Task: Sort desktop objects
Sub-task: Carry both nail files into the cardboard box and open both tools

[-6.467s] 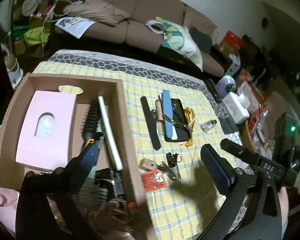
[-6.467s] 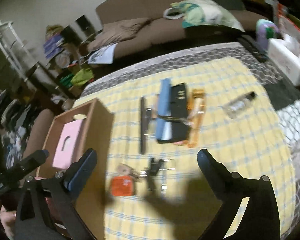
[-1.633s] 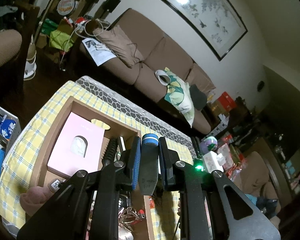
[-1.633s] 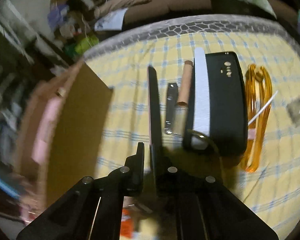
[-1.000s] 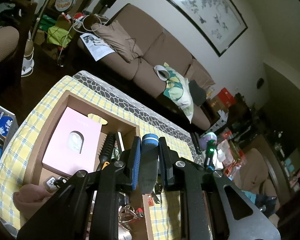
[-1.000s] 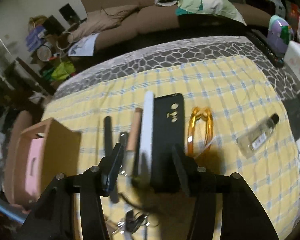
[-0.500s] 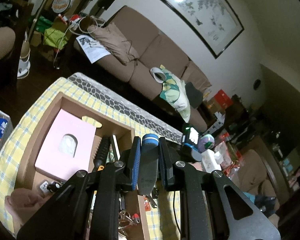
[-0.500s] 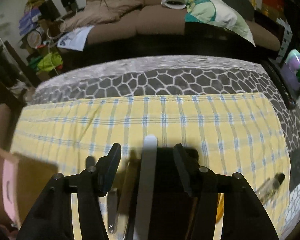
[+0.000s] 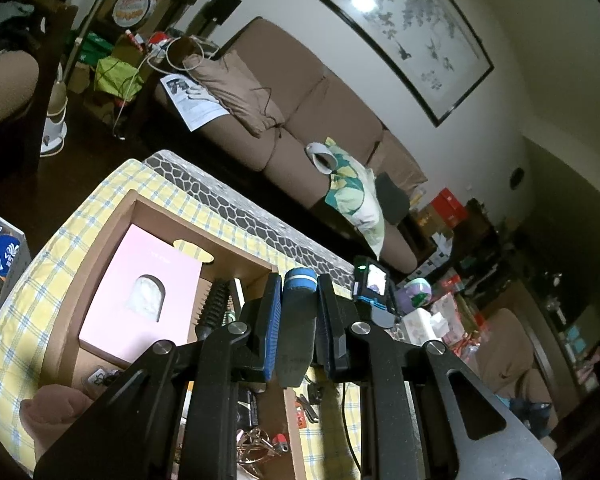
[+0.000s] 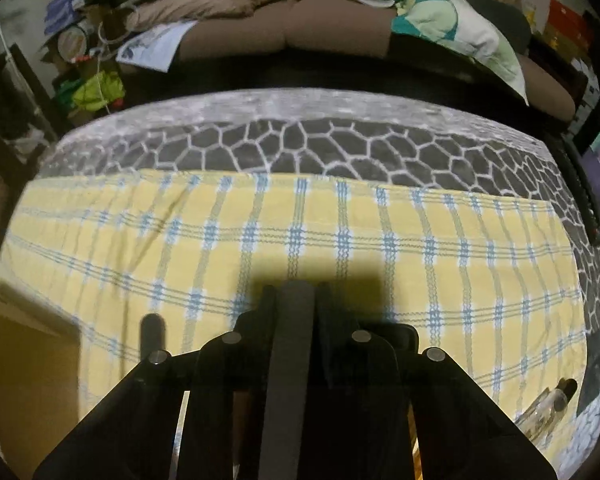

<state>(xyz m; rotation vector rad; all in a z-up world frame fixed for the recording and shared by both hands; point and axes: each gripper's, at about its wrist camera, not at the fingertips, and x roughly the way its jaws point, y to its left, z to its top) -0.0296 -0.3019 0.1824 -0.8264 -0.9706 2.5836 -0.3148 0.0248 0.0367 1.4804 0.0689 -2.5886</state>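
Looking along the left gripper, its jaws pinch a blue-edged nail buffer upright above the cardboard box, likely for dropping beside the pink box and hairbrush. Through the right wrist view, the right gripper clamps a grey nail file low over the yellow checked tablecloth, seemingly just picked up.

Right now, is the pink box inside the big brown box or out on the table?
Inside. The pink box lies flat within the brown box's walls, beside a black brush.
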